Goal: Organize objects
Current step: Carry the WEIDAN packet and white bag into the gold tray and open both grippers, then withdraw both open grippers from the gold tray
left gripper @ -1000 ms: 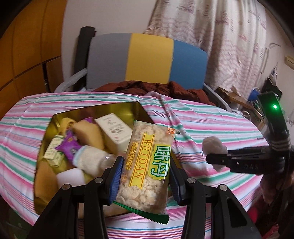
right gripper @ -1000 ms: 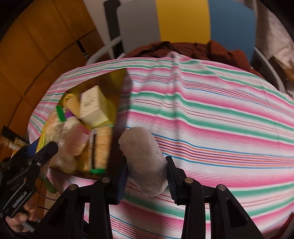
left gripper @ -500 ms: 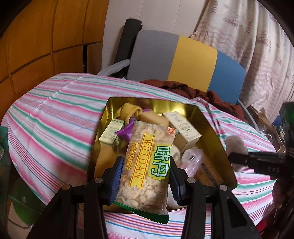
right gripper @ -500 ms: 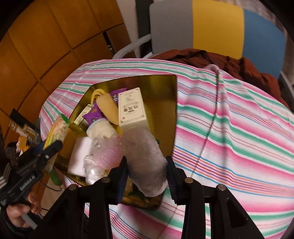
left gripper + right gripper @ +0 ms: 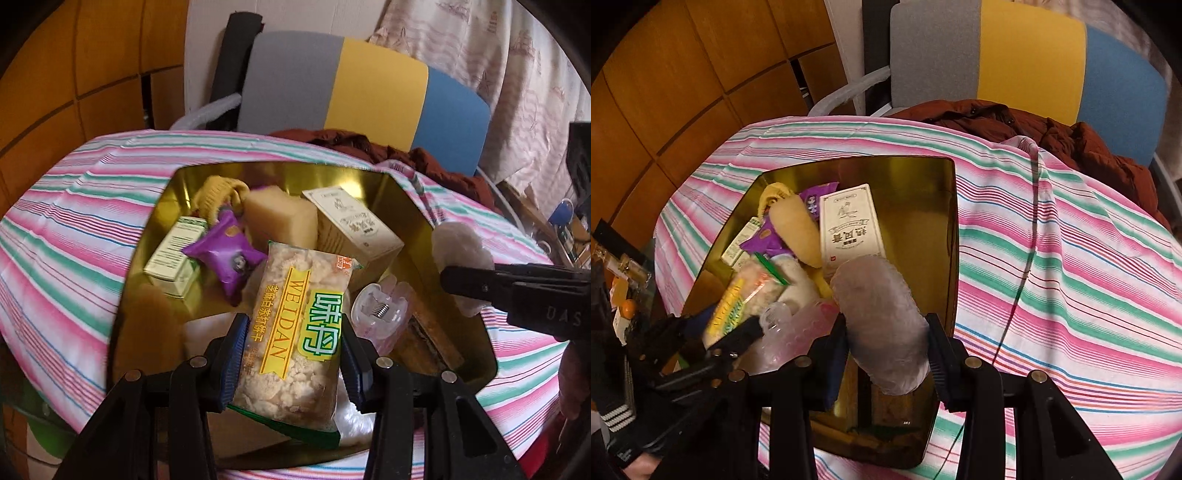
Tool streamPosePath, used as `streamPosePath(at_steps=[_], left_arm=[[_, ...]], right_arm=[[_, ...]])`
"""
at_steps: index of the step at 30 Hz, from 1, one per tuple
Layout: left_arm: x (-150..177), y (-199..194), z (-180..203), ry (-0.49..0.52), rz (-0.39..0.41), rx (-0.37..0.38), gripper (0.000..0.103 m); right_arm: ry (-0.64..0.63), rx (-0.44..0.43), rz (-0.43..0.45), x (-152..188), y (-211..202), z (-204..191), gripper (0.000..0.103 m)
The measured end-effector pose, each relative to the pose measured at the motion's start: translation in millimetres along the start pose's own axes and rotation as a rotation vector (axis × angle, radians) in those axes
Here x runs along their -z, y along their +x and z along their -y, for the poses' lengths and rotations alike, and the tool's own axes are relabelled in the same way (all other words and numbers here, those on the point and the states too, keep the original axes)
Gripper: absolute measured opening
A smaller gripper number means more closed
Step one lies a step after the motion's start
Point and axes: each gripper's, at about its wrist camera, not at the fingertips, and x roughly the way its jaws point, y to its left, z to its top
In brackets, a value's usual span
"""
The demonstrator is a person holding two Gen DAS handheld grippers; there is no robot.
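Observation:
My left gripper (image 5: 291,347) is shut on a clear snack packet (image 5: 295,332) with a yellow and green label, held over the near part of the gold tin (image 5: 406,206). My right gripper (image 5: 886,354) is shut on a pale fuzzy pouch (image 5: 882,325), hanging above the tin's (image 5: 945,221) near right side. Inside the tin lie a cream box (image 5: 354,229), a purple sachet (image 5: 225,254), a green-white box (image 5: 177,254), a tan sponge-like block (image 5: 280,218), a yellow knit item (image 5: 218,192) and a clear pink hair claw (image 5: 384,310). The right gripper (image 5: 458,280) with its pouch (image 5: 458,247) shows at the left wrist view's right.
The tin sits on a round table under a pink, green and white striped cloth (image 5: 1071,258). Behind it stands a grey, yellow and blue chair (image 5: 369,96) with a rust-brown garment (image 5: 1034,125) on the seat. Wooden wall panels (image 5: 683,74) are at left, curtains (image 5: 498,55) at right.
Both grippers have moved left with their loads, from above the bare striped cloth to above the tin. The tin now fills the middle of both views.

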Motion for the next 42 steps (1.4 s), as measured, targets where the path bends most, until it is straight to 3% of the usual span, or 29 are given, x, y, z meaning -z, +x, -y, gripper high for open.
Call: streamPosePath(at_steps=[2, 3, 4, 5, 17, 28, 31, 34, 37, 42], left_arm=[[-2.2, 7.1, 1.1, 0.0, -0.005, -0.006, 0.046], [-3.6, 9.2, 0.8, -0.002, -0.005, -0.007, 0.046], [-6.0, 11.2, 0.4, -0.003, -0.001, -0.008, 0.046], [-7.8, 13.0, 0.8, 0.001, 0.003, -0.013, 0.046], [-10.0, 18.0, 6.7, 0.025, 0.008, -0.041, 0.047], [-12.7, -16.5, 2.4, 0.014, 0.099, -0.063, 0.049], [-12.7, -25.0, 0.4, 0.003, 0.112, -0.062, 0.055], [-11.4, -33.7, 0.0, -0.002, 0.118, -0.065, 0.059], [-10.3, -44.1, -0.1, -0.007, 0.135, -0.062, 0.067], [-4.9, -57.5, 0.6, -0.006, 0.163, -0.08, 0.071]], right_arm=[[0.005, 0.007, -0.002, -0.5, 3.6, 1.7, 0.045], [0.012, 0.008, -0.001, -0.8, 5.0, 3.0, 0.05], [0.022, 0.009, 0.002, -1.2, 6.2, 5.0, 0.062], [0.029, 0.006, 0.007, -1.3, 6.8, 6.8, 0.065], [0.053, -0.017, 0.015, 5.2, 6.3, 10.4, 0.067], [0.027, 0.003, 0.061, 16.7, -6.4, 2.3, 0.078], [0.015, 0.012, 0.085, 20.2, -12.6, -1.6, 0.08], [0.014, 0.021, 0.105, 23.7, -18.1, -4.3, 0.089], [0.018, 0.037, 0.132, 28.0, -24.1, -6.7, 0.09], [0.016, 0.119, 0.189, 39.1, -34.7, -9.6, 0.092]])
